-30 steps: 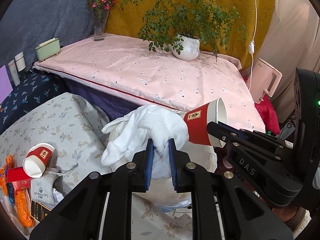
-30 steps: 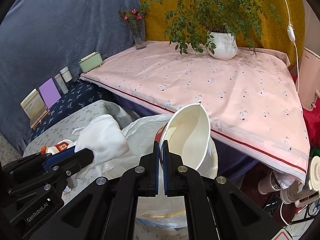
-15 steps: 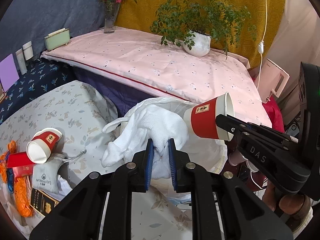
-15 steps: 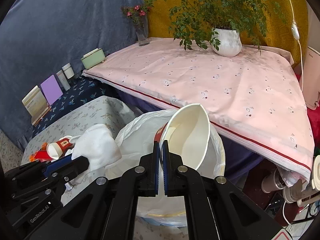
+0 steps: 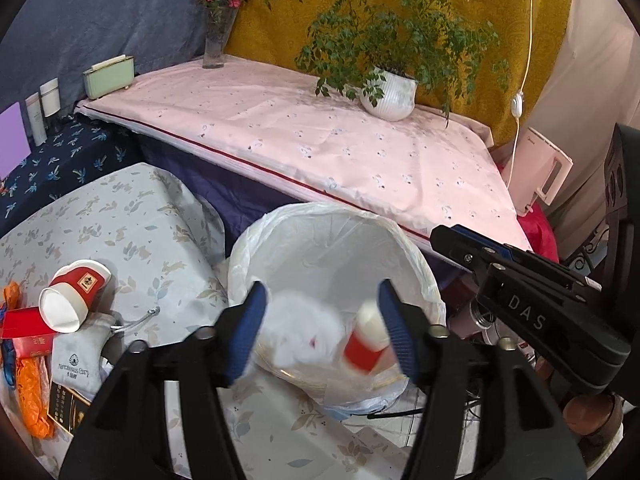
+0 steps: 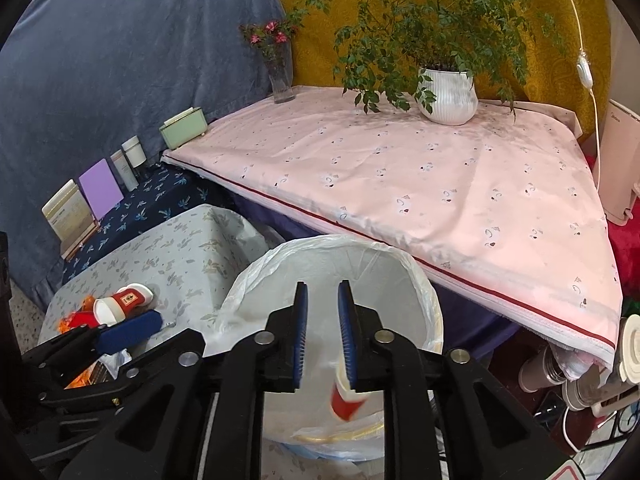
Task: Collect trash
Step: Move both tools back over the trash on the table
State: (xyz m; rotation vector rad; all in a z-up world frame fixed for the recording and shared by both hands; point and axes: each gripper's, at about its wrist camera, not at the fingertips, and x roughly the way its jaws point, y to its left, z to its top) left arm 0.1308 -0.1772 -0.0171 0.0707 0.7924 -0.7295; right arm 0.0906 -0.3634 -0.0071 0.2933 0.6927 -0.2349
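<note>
A bin lined with a white plastic bag [image 5: 416,264] [image 6: 428,300] stands between the low table and the pink-covered platform. My left gripper [image 5: 320,320] hangs over it, its jaws opening wide; a white crumpled cloth [image 5: 304,332], blurred, falls free between them into the bag. My right gripper [image 6: 323,336] is above the same bin, its jaws opening a little; a red-and-white paper cup [image 6: 346,394] [image 5: 366,346], blurred, drops away from the right pad. Another red paper cup [image 5: 74,294] [image 6: 124,302] lies on its side on the floral-covered table.
Beside the lying cup sit a grey drawstring pouch [image 5: 74,360], orange wrappers [image 5: 32,392] and a red packet [image 5: 24,330]. The pink platform [image 5: 320,148] carries a potted plant [image 5: 386,96], a flower vase [image 5: 216,40] and a green box [image 5: 108,76]. A pink appliance [image 5: 540,172] stands right.
Both grippers have let go: the left jaws spread wide and the white cloth drops, the right jaws parted and the paper cup falls into the bag.
</note>
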